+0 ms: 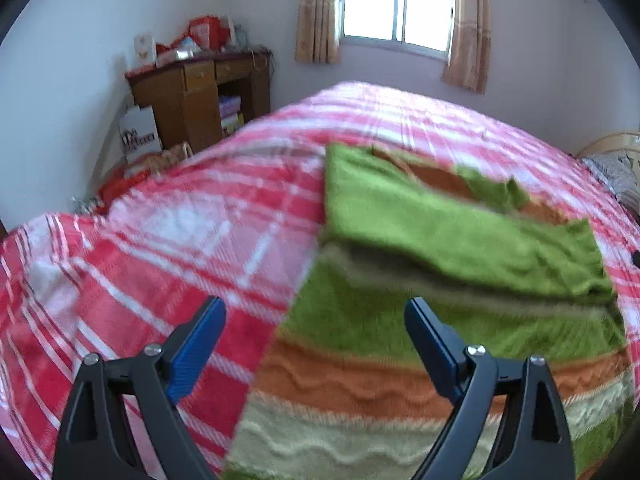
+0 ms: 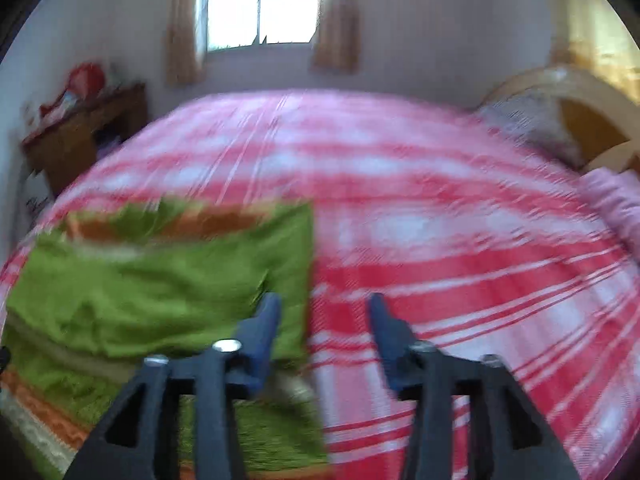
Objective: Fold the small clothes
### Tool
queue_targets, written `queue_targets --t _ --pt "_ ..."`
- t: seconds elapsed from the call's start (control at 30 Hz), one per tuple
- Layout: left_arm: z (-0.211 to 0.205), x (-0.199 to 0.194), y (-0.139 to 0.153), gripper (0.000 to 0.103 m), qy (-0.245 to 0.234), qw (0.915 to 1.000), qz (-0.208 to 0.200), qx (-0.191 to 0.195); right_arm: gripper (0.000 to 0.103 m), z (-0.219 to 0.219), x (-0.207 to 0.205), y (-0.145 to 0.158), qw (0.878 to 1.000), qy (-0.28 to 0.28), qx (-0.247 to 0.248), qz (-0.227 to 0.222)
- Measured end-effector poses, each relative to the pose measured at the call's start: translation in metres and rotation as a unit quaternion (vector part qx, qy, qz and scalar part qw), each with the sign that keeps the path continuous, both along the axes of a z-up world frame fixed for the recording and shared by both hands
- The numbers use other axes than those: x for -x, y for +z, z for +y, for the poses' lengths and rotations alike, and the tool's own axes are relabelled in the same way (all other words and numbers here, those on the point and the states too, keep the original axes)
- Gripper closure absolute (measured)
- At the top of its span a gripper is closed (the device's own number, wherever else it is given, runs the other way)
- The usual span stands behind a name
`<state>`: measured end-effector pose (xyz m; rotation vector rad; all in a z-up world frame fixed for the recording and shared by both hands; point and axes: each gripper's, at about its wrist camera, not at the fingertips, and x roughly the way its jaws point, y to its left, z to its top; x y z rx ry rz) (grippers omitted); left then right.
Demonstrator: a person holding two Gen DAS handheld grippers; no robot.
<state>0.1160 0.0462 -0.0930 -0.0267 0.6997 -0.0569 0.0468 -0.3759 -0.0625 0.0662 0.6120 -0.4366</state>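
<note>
Left wrist view is showing the green, orange and cream striped knitted sweater (image 1: 420,280) lying part-folded on the pink plaid bedspread (image 1: 160,240), long axis running away. The left gripper (image 1: 316,312), jaws wide, is straddling its left edge; the right gripper (image 2: 324,308), also wide and empty, is hovering over its right edge.

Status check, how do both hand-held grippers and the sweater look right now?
Left hand-held gripper open, empty. Right hand-held gripper open, empty. Green striped sweater partly folded on bed. Nothing blocking.
</note>
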Motion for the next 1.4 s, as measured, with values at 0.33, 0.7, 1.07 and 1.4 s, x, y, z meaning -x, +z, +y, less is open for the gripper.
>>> queue_targets --t 0.33,0.7,1.07,1.4 --pt "-0.03 -0.072 -0.015 0.01 0.035 0.9969 0.04 -0.058 0.049 0.06 -0.051 -0.04 0.985 0.15 -0.048 0.067" --pt "-0.025 -0.073 -0.021 0.005 0.039 0.9964 0.055 -0.05 0.044 0.056 -0.068 -0.075 0.983 0.141 -0.057 0.102" --pt "-0.028 0.002 0.02 0.005 -0.01 0.9978 0.023 -0.061 0.042 0.066 0.034 -0.028 0.987 0.134 -0.051 0.067" --pt "-0.041 0.06 0.045 0.005 -0.059 0.9968 0.007 -0.054 0.038 0.069 0.13 -0.011 0.992 0.108 -0.04 0.052"
